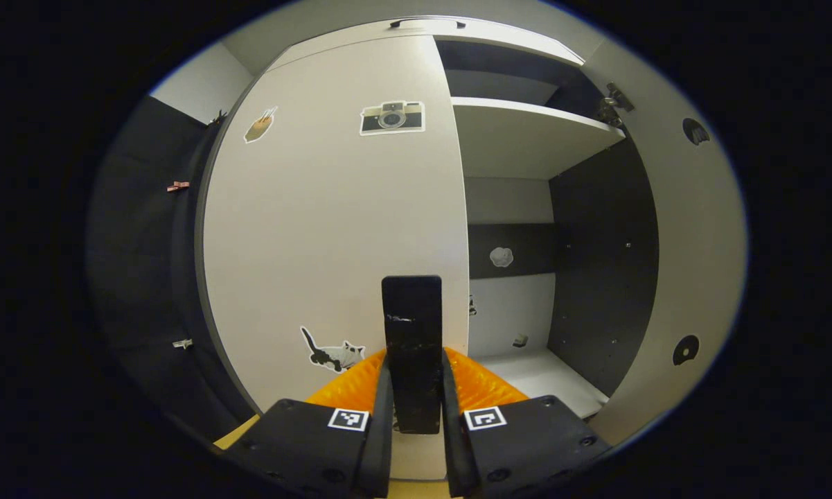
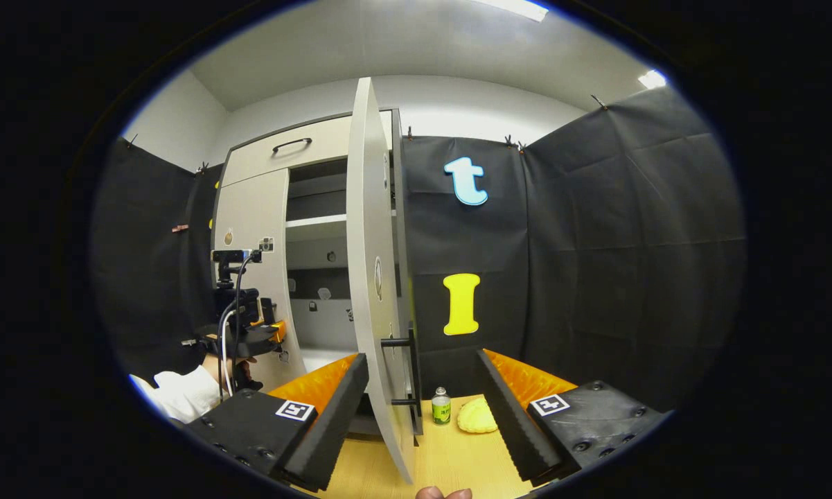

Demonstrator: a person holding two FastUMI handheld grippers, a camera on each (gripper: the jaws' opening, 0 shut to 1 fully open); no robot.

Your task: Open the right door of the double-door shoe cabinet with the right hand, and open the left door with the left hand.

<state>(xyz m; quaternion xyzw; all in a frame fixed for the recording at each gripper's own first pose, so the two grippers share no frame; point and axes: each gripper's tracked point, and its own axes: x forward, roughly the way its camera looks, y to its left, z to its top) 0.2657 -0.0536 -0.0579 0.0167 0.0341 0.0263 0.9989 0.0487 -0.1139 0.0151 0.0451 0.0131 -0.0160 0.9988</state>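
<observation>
The pale left door [image 1: 332, 222] of the shoe cabinet stands closed, with stickers on it. My left gripper [image 1: 416, 360] is shut on that door's black vertical handle [image 1: 411, 305], one finger on each side. The right door [image 1: 693, 229] is swung open, showing a shelf [image 1: 526, 132] and the dark inside. In the right gripper view the right door [image 2: 368, 242] stands edge-on between the fingers of my right gripper [image 2: 421, 357], which is open and touches nothing; the door's black handle [image 2: 409, 367] is just beyond. Farther left, the left gripper [image 2: 246, 333] is at the left door [image 2: 253, 222].
A hand in a white sleeve [image 2: 176, 391] holds the left gripper. A small green bottle [image 2: 441, 405] and a yellow object [image 2: 476, 416] lie on the wooden surface [image 2: 450, 457] behind the open door. A drawer with a dark handle [image 2: 292, 144] tops the cabinet. Black cloth walls stand close.
</observation>
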